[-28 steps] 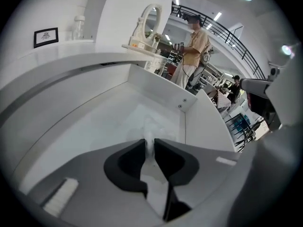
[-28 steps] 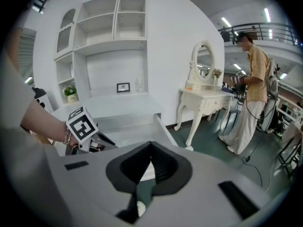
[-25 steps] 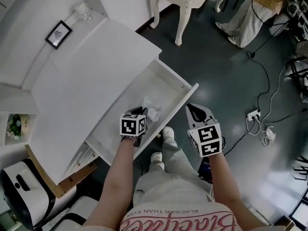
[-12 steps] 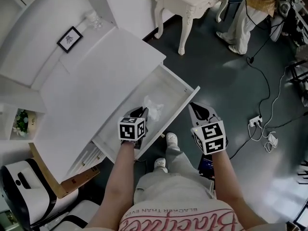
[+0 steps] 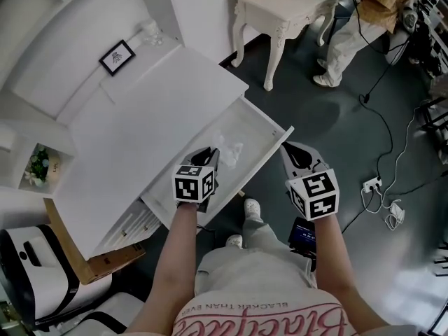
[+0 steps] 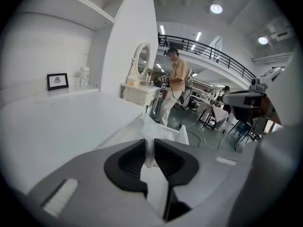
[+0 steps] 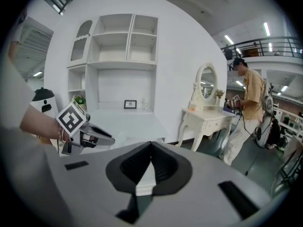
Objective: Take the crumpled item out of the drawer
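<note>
The crumpled item (image 5: 229,152), a thin, whitish, translucent wad, is held over the inside of the drawer (image 5: 262,157), close to the front wall. It is clamped between the pads of the left gripper (image 5: 209,155), whose jaws are drawn in tight on it, with most of the wad sticking out past the tips. Whether the wad is clear of the drawer's floor cannot be told.

The right gripper (image 5: 293,148) is held outside the drawer, just beyond the front wall near its outer corner, above the dark floor (image 5: 329,124). Its jaws are closed tip to tip and nothing is seen between them.

The drawer is pulled out from a white desk (image 5: 140,117). A picture frame (image 5: 117,57) is set at the side of the desk farthest from the drawer. A dressing table (image 5: 280,2) and a standing person (image 5: 350,16) are seen well beyond the drawer, and a power strip (image 5: 369,185) lies on the floor to the drawer's right.
</note>
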Demonstrator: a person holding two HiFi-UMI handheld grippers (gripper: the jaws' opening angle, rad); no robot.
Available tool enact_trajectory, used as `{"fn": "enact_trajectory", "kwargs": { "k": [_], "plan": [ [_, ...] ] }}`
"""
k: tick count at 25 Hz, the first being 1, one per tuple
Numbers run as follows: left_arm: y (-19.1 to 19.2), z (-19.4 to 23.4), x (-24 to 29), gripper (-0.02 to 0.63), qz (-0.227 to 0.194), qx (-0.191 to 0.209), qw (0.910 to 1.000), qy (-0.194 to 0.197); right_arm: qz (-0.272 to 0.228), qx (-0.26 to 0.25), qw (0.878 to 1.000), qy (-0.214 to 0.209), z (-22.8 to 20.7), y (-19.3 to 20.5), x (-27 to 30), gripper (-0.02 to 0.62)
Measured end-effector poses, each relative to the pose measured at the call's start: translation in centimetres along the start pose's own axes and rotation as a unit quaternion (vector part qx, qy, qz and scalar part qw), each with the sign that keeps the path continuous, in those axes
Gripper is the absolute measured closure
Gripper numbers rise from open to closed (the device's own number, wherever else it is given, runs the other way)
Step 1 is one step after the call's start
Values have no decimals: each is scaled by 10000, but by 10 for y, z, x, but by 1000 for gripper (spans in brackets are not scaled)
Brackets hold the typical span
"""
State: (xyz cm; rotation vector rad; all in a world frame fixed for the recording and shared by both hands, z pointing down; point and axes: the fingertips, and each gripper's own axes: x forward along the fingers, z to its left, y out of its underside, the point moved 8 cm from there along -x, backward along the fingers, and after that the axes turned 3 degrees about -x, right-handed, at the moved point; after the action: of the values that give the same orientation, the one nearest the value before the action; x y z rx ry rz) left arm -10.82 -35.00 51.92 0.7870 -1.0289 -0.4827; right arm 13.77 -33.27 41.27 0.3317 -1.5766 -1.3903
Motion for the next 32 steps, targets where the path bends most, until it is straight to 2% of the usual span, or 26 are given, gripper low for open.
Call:
{"fn": "enact_trajectory", "kwargs": {
  "k": [9, 14, 18, 26, 32],
  "plan": [
    [-12, -12, -47, 538, -487, 178, 9986, -38, -302, -120, 9994, 128, 19, -26, -30, 589],
    [-14, -16, -78, 538, -779, 288, 9965, -15, -521, 35, 9975, 469, 43, -31, -47, 589],
    [-19, -21, -106, 538, -1054, 409, 9936, -46, -719, 54, 9957, 581, 60, -38, -62, 589],
    [-27, -27, -167, 538, -1693, 484, 9839, -295, -1143, 71, 9897, 854, 80, -58, -91, 589],
    [-38, -32, -211, 538, -2289, 445, 9709, -540, -1398, -69, 9875, 722, 90, -75, -100, 589]
  ]
}}
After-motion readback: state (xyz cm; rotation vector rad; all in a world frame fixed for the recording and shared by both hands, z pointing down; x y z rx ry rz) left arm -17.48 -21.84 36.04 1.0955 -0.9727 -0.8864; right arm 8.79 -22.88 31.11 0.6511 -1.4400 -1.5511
